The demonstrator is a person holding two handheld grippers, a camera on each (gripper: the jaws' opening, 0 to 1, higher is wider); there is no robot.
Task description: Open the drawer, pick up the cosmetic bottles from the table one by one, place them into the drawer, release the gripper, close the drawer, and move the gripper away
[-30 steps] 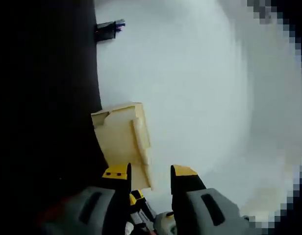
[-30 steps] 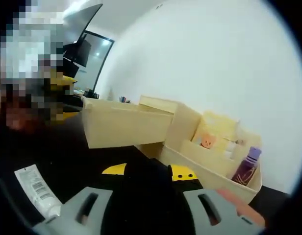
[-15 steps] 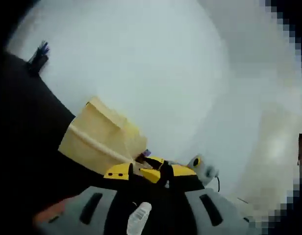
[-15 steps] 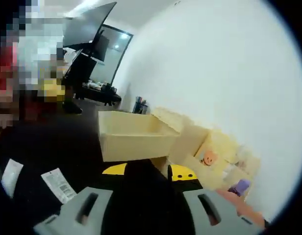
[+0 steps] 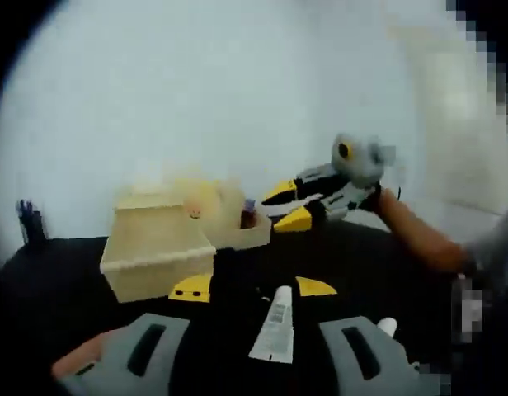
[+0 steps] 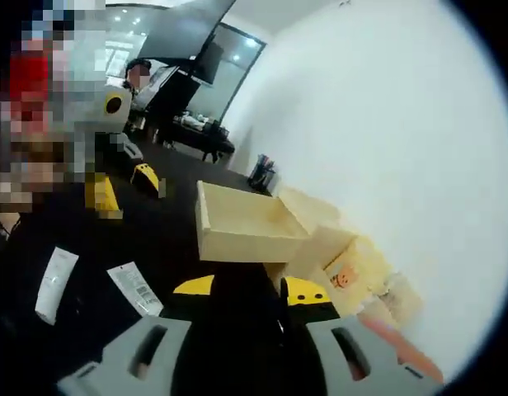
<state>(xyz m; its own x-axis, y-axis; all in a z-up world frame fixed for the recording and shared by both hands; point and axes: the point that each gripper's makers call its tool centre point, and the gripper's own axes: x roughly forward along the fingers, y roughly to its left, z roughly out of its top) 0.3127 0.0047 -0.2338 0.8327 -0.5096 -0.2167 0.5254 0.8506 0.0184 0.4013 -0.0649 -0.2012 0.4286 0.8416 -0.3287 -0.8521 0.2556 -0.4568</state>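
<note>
The cream organiser [image 5: 155, 247] stands on the black table with its drawer [image 6: 237, 235] pulled out and open on top. A white tube [image 5: 275, 326] lies just ahead of my left gripper [image 5: 254, 287], which is open over the table. A second white bottle [image 5: 386, 327] lies to its right. Both white tubes [image 6: 54, 280] [image 6: 134, 287] also lie left of my right gripper [image 6: 247, 289], whose jaws hold a dark bottle [image 6: 246, 276] in front of the drawer. That right gripper [image 5: 308, 206] hangs beyond the organiser, held by a hand.
A purple bottle [image 5: 247, 216] stands in the organiser's side tray. A dark pen cup [image 6: 261, 173] sits behind the drawer by the white wall. The left gripper [image 6: 122, 186] hovers at the far left. Desks and a person are in the background.
The left view has swung from the white wall down to the table, bringing the tubes and right gripper into sight. The right view has pulled back and turned left; the drawer stays open.
</note>
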